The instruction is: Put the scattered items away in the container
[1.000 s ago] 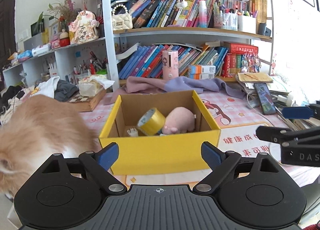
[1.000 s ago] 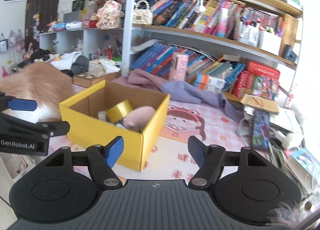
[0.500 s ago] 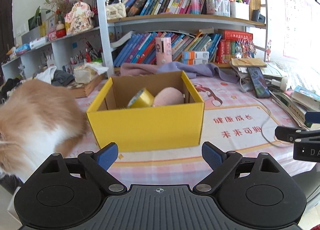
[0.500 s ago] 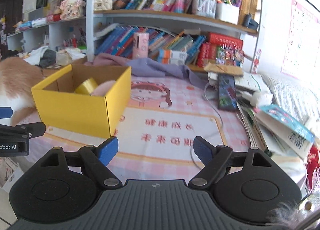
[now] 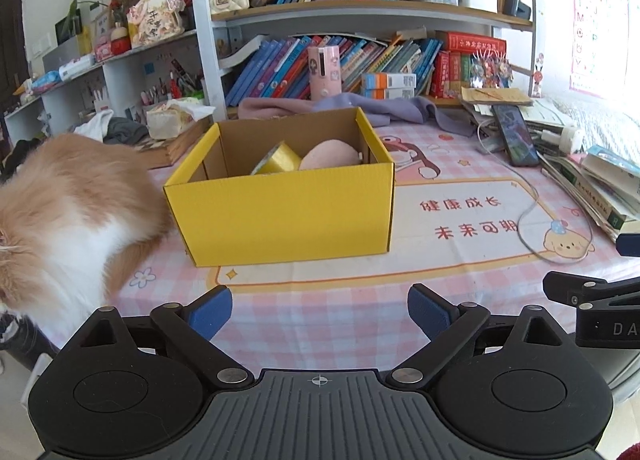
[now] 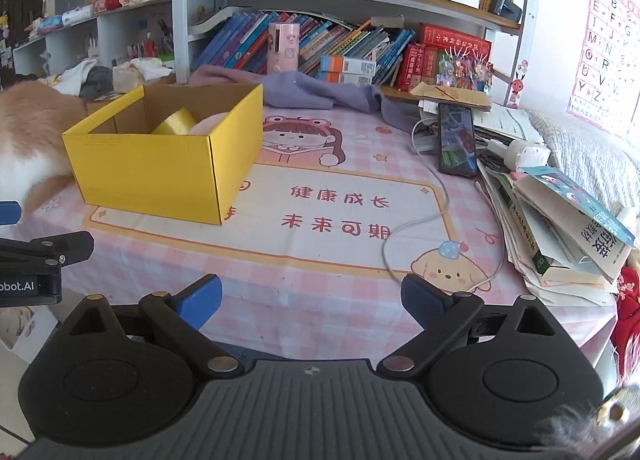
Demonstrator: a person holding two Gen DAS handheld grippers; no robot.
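A: Where was the yellow box (image 5: 280,211) found?

B: It was seen standing on the pink checked cloth (image 5: 340,312), open at the top. A roll of yellow tape (image 5: 278,159) and a pink soft toy (image 5: 330,155) were lodged inside it, side by side, the toy to the right of the tape.

A: And the grippers?

B: The left gripper (image 5: 319,314) was held short of the box, its jaws opening, nothing between them. The right gripper (image 6: 311,302) was kept to the right of the box, its jaws likewise opening over bare cloth, nothing gripped.

A: What else was noted around the box?

B: A furry orange-and-white animal (image 5: 60,211) was pressed against its left side. A phone (image 6: 457,139) and a pile of books (image 6: 560,232) were left well to its right.
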